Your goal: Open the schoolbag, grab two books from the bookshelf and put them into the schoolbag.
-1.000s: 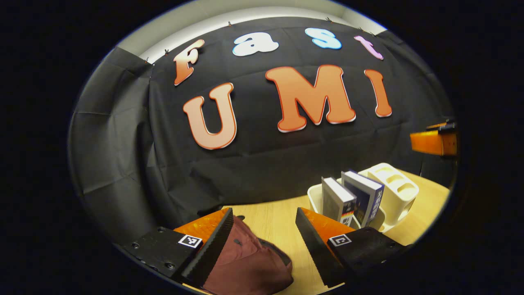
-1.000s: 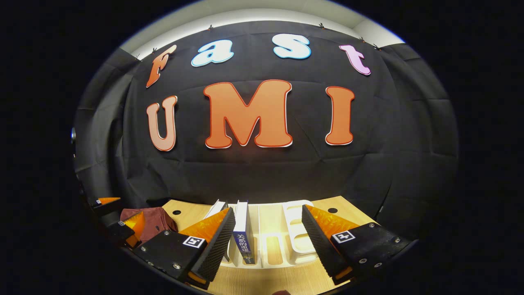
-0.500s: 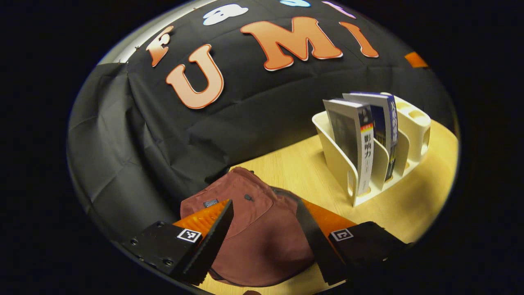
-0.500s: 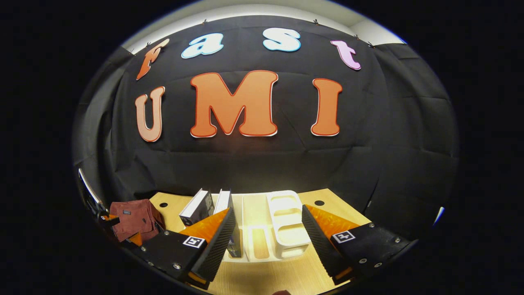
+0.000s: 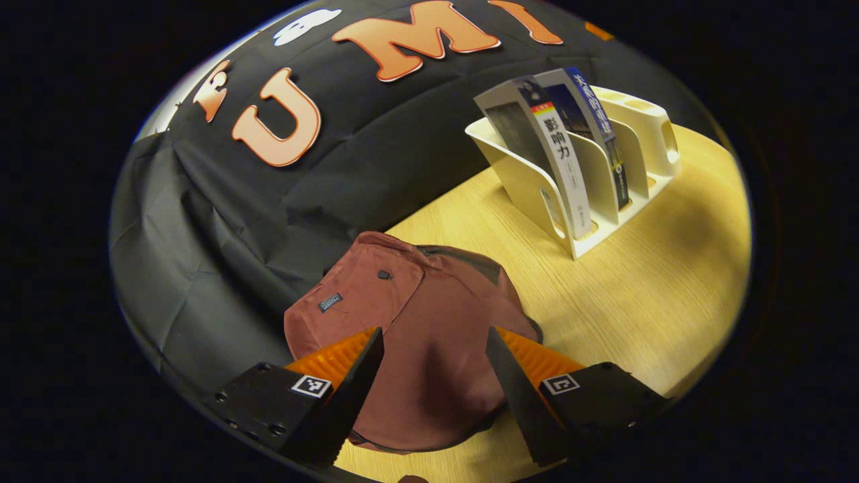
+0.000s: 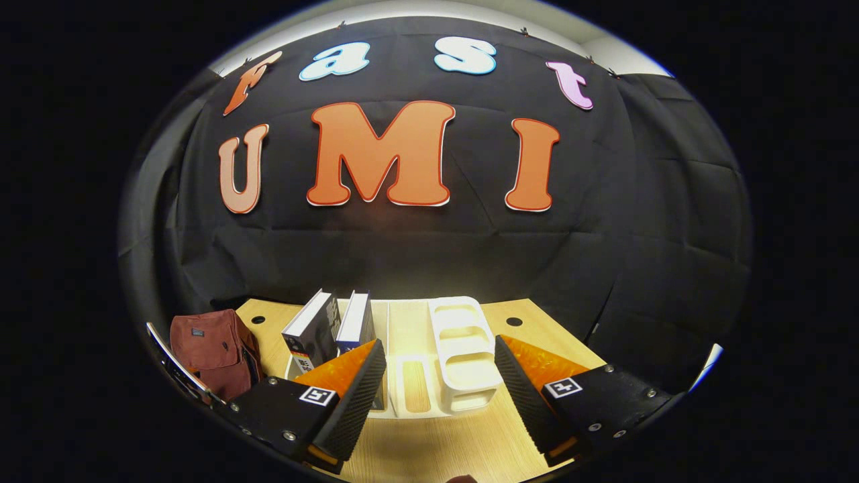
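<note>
A maroon schoolbag (image 5: 416, 335) lies on the wooden table with its flap down. My left gripper (image 5: 433, 396) hovers open just above it, a finger on each side. A white bookshelf rack (image 5: 590, 174) stands to the right, holding two upright books: one with a white spine (image 5: 560, 168) and one with a blue spine (image 5: 597, 127). In the right gripper view, my right gripper (image 6: 436, 396) is open above the table in front of the rack (image 6: 456, 355). Both books (image 6: 332, 325) stand at the rack's left end, and the schoolbag (image 6: 211, 352) sits at the far left.
The wooden table (image 5: 658, 282) has bare surface to the right of the bag and in front of the rack. The black cloth wall (image 6: 429, 255) runs close behind the table. Two small holes (image 6: 513, 322) are set in the tabletop near the back edge.
The left gripper has tilted down and moved over the schoolbag, which now lies between its fingers. The right gripper has drawn back a little from the rack. Both stay open.
</note>
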